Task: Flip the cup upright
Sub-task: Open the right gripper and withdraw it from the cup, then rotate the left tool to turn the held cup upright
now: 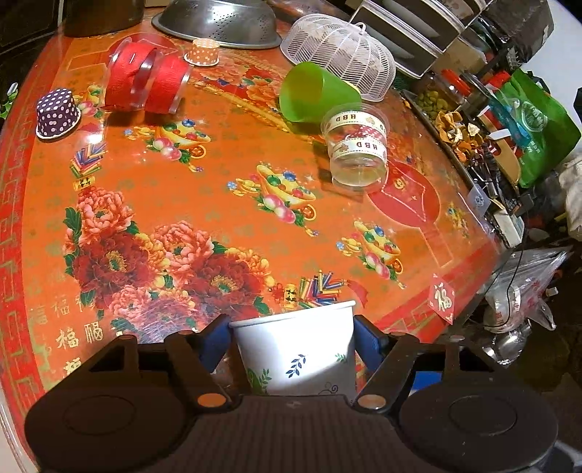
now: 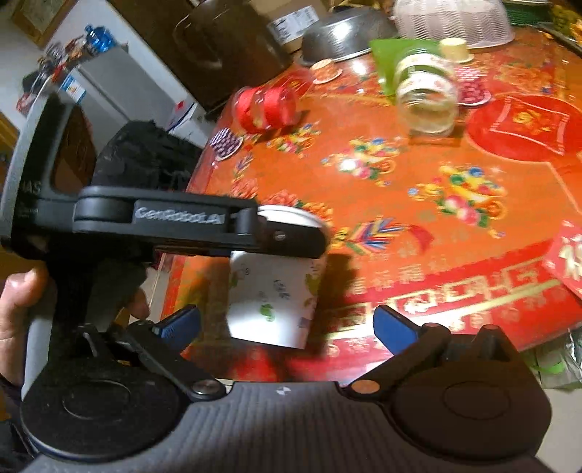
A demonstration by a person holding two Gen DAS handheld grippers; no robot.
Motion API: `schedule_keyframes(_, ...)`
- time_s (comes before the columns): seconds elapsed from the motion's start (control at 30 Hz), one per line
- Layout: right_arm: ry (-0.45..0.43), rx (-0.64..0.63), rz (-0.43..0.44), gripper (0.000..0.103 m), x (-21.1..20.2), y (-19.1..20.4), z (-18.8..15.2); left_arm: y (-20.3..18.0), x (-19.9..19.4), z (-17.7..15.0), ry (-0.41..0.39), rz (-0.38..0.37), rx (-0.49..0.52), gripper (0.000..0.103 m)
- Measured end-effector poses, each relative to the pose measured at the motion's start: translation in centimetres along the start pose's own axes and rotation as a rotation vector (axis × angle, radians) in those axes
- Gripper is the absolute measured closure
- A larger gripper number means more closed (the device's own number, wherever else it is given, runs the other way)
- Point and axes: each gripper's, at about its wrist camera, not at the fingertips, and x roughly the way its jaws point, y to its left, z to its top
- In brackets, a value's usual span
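Jaws of the left gripper (image 1: 293, 340) pinch a white paper cup (image 1: 302, 354) with leaf print, 1 blue pad on each side of its wall near the rim. Right-wrist view shows the same cup (image 2: 271, 291) held rim-up at the near edge of the counter (image 2: 418, 233), its base at or just above the surface; contact there cannot be told, frame is motion-blurred. Right gripper (image 2: 287, 324): jaws spread wide, blue pads on either side of the cup's lower part, apart from it.

Mid counter, left-wrist view: clear jar (image 1: 358, 145) banded with "HBD" ribbon, lying tilted with its base toward the camera. Green cup (image 1: 314, 92) on its side just behind, touching the jar. Left side: purple dotted paper cup (image 1: 58, 114) inverted; red ribbon spools (image 1: 147, 82) in clear holders.

Far edge: orange dotted cup (image 1: 203, 52) inverted, steel colander (image 1: 218, 20) inverted, white mesh food cover (image 1: 340, 54).
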Motion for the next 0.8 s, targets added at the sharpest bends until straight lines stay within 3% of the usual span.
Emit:
schedule_keyframes(0.3,-0.054,0.006,-0.04,0.001,-1.8,-1.2,-0.6,-0.5,-0.3,-0.2,-0.046,-0.013,0.03,0.029)
schedule_keyframes(0.53,-0.132,-0.003,-0.04,0.001,-3.3,-2.2,-1.5,-0.3,-1.8,-0.7,-0.17,-0.025,0.073,0.029)
schedule_keyframes(0.67,-0.206,0.024,-0.051,0.001,-4.3,-3.4,-2.0,-0.9,-4.0,-1.2,-0.311,-0.012,0.122,0.029)
schedule_keyframes(0.8,-0.256,0.049,-0.033,0.001,-4.8,-4.3,-2.3,-2.6,-6.6,-3.4,-0.57,0.041,0.232,0.029)
